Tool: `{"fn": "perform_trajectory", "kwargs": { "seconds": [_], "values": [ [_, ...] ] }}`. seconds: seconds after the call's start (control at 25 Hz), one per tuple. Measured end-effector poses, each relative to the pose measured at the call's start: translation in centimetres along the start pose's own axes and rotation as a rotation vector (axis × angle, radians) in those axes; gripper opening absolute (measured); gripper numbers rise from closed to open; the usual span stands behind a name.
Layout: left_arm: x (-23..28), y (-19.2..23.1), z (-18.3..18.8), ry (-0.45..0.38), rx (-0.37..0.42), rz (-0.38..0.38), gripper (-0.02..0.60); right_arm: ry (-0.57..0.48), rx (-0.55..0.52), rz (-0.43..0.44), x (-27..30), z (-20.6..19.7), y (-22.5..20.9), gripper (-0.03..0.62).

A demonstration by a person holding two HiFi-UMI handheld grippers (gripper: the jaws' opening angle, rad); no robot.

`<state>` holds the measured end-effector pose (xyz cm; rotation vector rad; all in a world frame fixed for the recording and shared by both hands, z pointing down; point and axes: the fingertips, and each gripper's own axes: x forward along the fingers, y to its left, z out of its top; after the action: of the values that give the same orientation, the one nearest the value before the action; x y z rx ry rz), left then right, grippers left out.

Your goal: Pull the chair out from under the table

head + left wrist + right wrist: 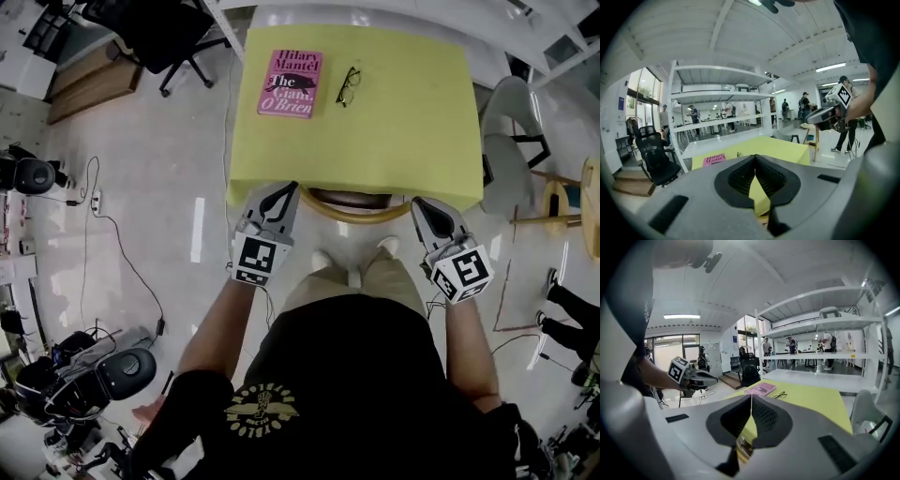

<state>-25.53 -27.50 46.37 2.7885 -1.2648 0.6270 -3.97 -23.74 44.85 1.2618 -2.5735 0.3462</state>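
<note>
Yellow table covers nearly all of the chair; only its curved wooden back shows at the near edge, between the two grippers. The left gripper and right gripper are both clenched on nothing. Unless they open first, I'd guess they knock the tabletop or slip off the back. The person's shoes stand close behind, in the way of the pull. A jolt could slide the pink book or the glasses.
</note>
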Motion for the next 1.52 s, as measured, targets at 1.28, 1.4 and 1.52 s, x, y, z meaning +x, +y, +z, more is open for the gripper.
{"fn": "perform_trajectory", "kwargs": {
  "seconds": [1.28,1.4,1.52],
  "values": [
    [11.7,-13.3,-26.0,0.629,0.335,-0.714,0.213,0.634,-0.043,0.373,8.9,-27.9,-1.2,0.166],
    [12.3,-13.6,-28.2,0.740,0.362,-0.748,0.225,0.703,-0.154,0.426,8.9,-29.6,-1.4,0.173],
    [12.7,-13.8,-30.2,0.805,0.418,-0.779,0.232,0.781,-0.305,0.506,9.2,-32.0,-1.5,0.176]
  ]
}}
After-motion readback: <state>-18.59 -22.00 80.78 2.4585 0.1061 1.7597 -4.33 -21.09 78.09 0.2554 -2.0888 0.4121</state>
